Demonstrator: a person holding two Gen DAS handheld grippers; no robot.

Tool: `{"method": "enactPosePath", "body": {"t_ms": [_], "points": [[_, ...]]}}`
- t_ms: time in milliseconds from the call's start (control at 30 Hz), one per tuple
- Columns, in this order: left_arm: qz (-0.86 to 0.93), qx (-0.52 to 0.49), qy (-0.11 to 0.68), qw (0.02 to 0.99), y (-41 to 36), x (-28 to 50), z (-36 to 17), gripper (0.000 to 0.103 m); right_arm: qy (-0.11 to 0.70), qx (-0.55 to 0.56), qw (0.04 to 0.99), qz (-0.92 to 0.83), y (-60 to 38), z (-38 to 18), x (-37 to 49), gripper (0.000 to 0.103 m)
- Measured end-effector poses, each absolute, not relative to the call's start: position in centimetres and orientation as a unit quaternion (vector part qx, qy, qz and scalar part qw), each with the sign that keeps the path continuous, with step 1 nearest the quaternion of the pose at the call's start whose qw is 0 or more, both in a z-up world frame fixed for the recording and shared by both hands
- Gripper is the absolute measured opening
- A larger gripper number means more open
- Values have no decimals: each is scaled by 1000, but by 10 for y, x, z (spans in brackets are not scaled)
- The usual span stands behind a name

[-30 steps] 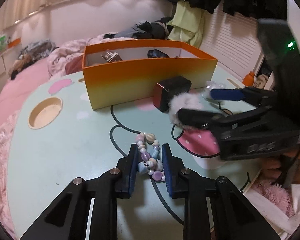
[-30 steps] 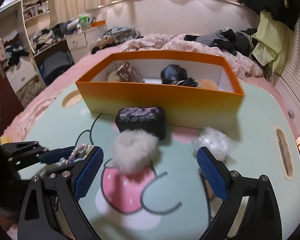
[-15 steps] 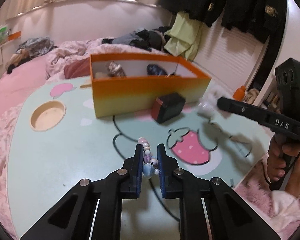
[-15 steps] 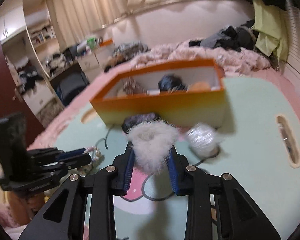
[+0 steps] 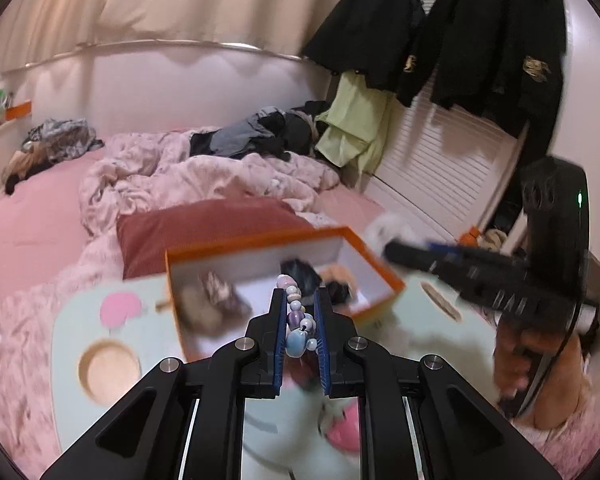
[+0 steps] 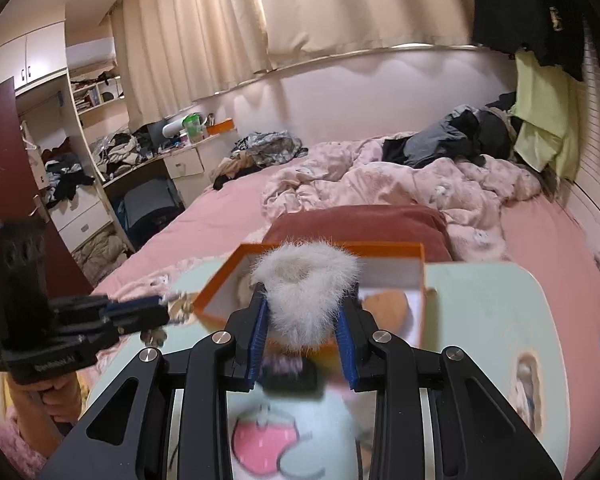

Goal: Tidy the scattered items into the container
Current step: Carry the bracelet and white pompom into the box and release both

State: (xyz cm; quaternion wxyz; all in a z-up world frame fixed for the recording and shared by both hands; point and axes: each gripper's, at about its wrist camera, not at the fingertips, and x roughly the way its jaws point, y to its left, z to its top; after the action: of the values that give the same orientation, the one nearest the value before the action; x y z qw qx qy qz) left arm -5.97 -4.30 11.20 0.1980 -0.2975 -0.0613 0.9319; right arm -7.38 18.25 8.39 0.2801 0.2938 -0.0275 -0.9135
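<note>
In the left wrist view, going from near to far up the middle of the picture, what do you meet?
Left gripper shut on the bead bracelet → orange box → red pillow → rumpled pink quilt → dark clothes heap → curtained wall.

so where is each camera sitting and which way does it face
Left wrist: on the left gripper, looking along its fingers, shut on a bead string, toward the orange box and the bed; the right gripper and hand show at right.
Right wrist: on the right gripper, shut on a fur puff, facing the same box; the left gripper and hand show at left.
Shared: box, table, bed, and each other's gripper.
</note>
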Motion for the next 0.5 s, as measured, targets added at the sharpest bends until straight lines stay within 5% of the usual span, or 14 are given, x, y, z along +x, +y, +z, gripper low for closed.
{"method": "enactPosePath", "body": {"t_ms": [233,300,367,500], "points": [[936,-320,-50,141,-35,-131,91,13,-37,361,248,-898,156,48,-132,33],[932,-328,-69,137,-38,-138,82,24,-56,387,246,-887,157,38,-142,36],[929,-332,-95,134,-44,-139,76,57,-74,394,238,-884,161,33,-146,43],[935,-313,-104,127,-52,-118,77,69,-68,351,210,-910,174,42,-126,71]]}}
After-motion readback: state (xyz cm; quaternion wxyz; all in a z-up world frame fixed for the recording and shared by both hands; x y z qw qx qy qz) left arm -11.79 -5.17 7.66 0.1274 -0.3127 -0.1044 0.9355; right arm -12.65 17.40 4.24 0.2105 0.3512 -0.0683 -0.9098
